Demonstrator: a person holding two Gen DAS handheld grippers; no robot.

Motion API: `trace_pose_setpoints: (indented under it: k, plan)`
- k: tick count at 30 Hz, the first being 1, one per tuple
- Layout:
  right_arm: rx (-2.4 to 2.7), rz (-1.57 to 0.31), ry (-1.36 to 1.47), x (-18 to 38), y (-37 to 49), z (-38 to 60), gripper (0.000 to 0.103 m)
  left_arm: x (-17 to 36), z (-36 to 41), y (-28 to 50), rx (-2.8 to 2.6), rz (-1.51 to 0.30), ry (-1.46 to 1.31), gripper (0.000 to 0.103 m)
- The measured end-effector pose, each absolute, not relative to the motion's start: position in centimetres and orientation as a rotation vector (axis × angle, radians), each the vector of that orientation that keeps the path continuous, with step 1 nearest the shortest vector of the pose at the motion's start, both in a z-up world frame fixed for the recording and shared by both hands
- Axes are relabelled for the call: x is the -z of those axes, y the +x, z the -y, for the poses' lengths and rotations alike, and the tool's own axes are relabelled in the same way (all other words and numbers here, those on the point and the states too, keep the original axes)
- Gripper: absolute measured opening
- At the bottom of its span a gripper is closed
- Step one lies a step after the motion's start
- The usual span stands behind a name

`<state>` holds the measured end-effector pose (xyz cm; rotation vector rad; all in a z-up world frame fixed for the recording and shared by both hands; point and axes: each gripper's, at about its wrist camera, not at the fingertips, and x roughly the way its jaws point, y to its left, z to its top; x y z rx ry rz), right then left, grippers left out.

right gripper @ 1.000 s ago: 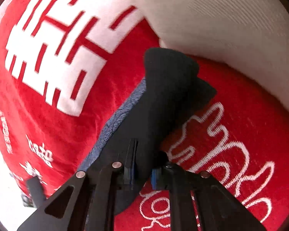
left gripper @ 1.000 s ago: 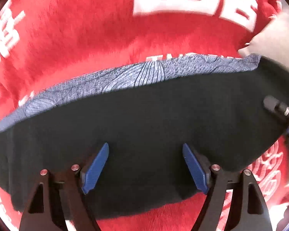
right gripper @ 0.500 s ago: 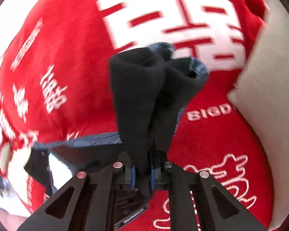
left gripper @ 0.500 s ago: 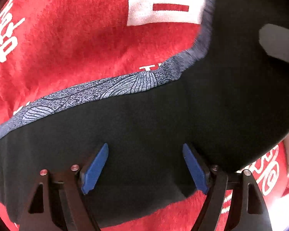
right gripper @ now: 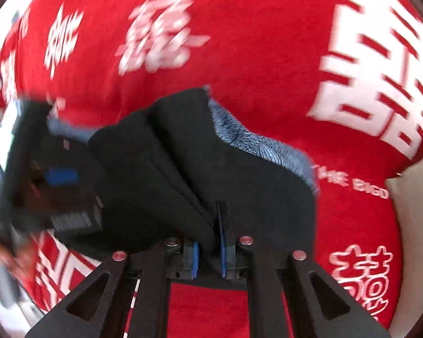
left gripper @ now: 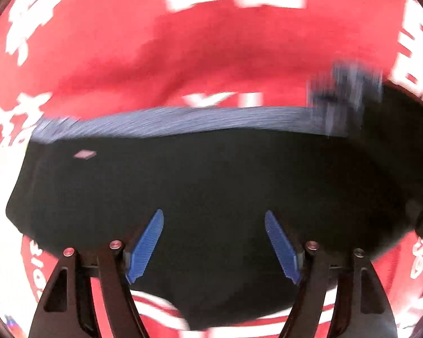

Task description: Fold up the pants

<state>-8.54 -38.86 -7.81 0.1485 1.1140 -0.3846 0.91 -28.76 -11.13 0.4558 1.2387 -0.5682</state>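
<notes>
The black pants (left gripper: 211, 186) with a blue-grey patterned waistband (left gripper: 183, 121) lie on a red blanket. My left gripper (left gripper: 213, 242) is open, its blue pads spread just above the black fabric, holding nothing. My right gripper (right gripper: 208, 253) is shut on a bunched fold of the pants (right gripper: 200, 169) and holds it raised over the rest of the garment. The waistband (right gripper: 262, 146) shows to the right of that fold. My left gripper (right gripper: 59, 177) appears blurred at the left of the right wrist view.
A red blanket (left gripper: 211, 50) with white characters covers the surface under the pants and also fills the right wrist view (right gripper: 253, 42). A beige cushion (right gripper: 417, 225) lies at the right edge.
My right gripper has carried its end of the pants up and leftward over the garment, toward my left gripper. The left gripper stays open over the fabric; its view has shifted and blurred.
</notes>
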Motion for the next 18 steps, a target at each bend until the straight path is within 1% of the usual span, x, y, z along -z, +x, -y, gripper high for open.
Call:
trace_pose_setpoints:
  k: [2,4,7,9,10,11,12,13,14,15,18]
  plan:
    - [0.385,-1.185,0.081,10.3,-7.7,36.6,0.014,11.4,26.8,2.2,0.529,-1.246,0.445,0.077]
    - [0.415,-1.243,-0.030,12.6,-7.4,34.2,0.019,11.3,25.6,2.6,0.519,-1.249,0.433,0.077]
    - [0.468,-1.251,-0.236,13.8,-7.0,31.6,0.021,10.9,25.2,3.0,0.543,-1.255,0.426,0.077]
    - [0.471,-1.261,-0.284,13.7,-7.1,31.0,0.025,10.7,25.7,3.8,0.591,-1.263,0.411,0.077]
    - [0.458,-1.262,-0.270,13.3,-7.2,30.9,0.027,10.0,26.3,3.5,0.620,-1.265,0.403,0.077]
    - [0.442,-1.257,-0.223,12.5,-7.7,31.3,0.032,9.4,27.0,3.2,0.659,-1.270,0.393,0.077]
    - [0.430,-1.247,-0.167,11.6,-8.2,31.7,0.040,9.1,27.6,2.9,0.700,-1.278,0.383,0.077]
    - [0.424,-1.238,-0.119,10.8,-8.7,32.5,0.046,8.7,28.1,2.9,0.748,-1.292,0.372,0.077]
    - [0.423,-1.225,-0.057,10.0,-9.4,33.1,0.056,8.3,28.8,2.5,0.805,-1.314,0.358,0.077]
    - [0.434,-1.209,0.009,9.3,-10.1,33.9,0.059,8.0,29.7,1.7,0.854,-1.335,0.348,0.077]
    - [0.477,-1.172,0.159,7.8,-12.5,36.2,0.059,7.6,31.7,0.1,1.001,-1.395,0.317,0.077]
